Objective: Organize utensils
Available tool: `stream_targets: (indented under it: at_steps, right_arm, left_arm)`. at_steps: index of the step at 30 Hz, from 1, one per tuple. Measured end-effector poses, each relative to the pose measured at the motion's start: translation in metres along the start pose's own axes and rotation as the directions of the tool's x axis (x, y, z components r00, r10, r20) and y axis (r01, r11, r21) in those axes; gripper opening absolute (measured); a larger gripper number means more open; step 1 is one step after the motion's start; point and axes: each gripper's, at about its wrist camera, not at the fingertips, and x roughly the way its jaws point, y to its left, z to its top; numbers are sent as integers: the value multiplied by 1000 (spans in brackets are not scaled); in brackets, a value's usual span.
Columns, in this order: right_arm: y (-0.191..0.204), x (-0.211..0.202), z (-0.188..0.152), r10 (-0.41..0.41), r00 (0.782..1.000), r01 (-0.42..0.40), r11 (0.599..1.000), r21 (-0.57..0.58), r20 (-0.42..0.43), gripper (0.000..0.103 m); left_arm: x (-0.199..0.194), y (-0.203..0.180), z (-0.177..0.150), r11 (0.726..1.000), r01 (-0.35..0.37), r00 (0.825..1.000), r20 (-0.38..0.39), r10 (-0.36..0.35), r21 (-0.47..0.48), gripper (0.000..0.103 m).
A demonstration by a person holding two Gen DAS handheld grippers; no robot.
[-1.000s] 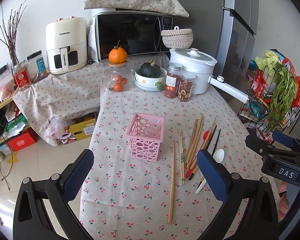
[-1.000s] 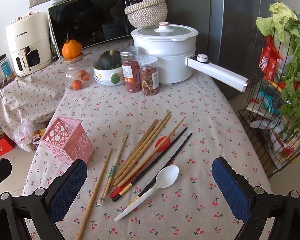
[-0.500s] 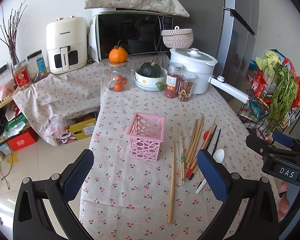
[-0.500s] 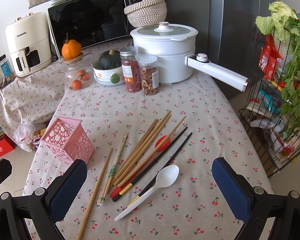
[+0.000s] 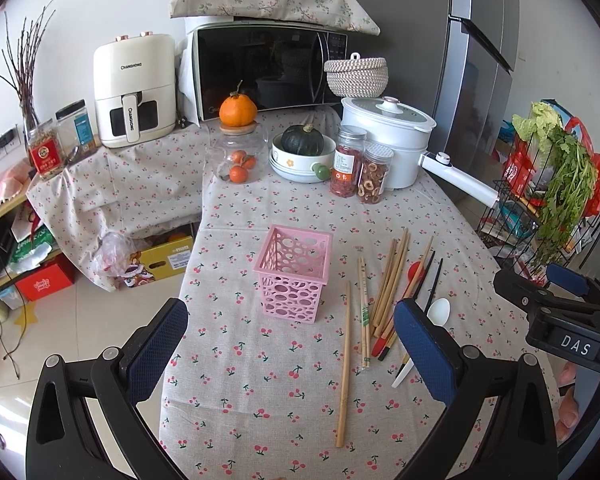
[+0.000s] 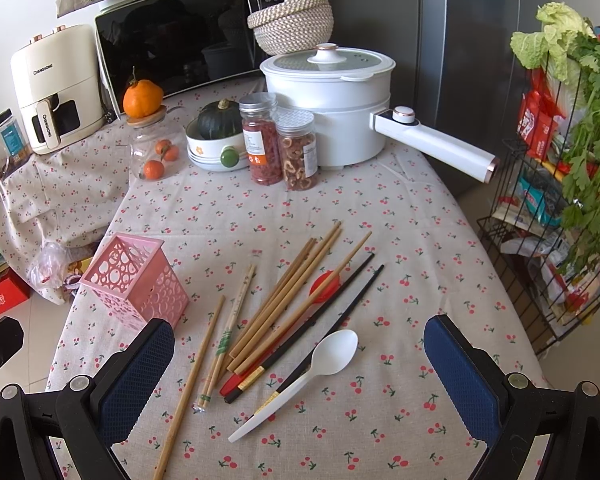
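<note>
While both grippers, left [image 5: 290, 352] and right [image 6: 300, 376], hang wide apart and empty over the cherry-print tablecloth's [image 6: 412, 216] near edge, one square pink perforated plastic basket [image 5: 294, 272] stands upright mid-table, left of roughly ten loose chopsticks [image 6: 288, 300], one red spoon [image 6: 324, 282] and one white plastic spoon [image 6: 312, 372].

The right tongs [image 6: 299, 364] hang wide apart and empty above the counter [image 6: 420, 240]. Between their pads lie the white spoon [image 6: 316, 368], black chopsticks [image 6: 340, 300] and a fan of wooden chopsticks [image 6: 288, 292] over a red spoon [image 6: 322, 282]. Ahead of the left pad stands the pink basket [image 6: 134, 280], upright; one single chopstick [image 6: 190, 384] lies just beside that pad.
</note>
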Motion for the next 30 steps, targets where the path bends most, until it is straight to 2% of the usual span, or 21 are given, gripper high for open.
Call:
stream_targets:
  at_steps: [18,23,25,30]
  right_arm:
    - [-8,8,0,-13,1000,14,1000,25,-23,103]
    - [-16,13,4,-32,999,34,999,40,-39,103]
    - [-22,17,6,-40,998,42,998,54,-50,103]
    - [-45,29,9,-34,994,44,995,94,-105,103]
  left_arm:
    - [5,0,-1,1000,1,1000,5,-1,5,103]
    - [9,-21,1,995,-23,999,43,20,92,103]
    - [13,-28,3,993,-18,1000,27,15,114,103]
    - [35,-45,10,990,69,994,-90,-58,123,103]
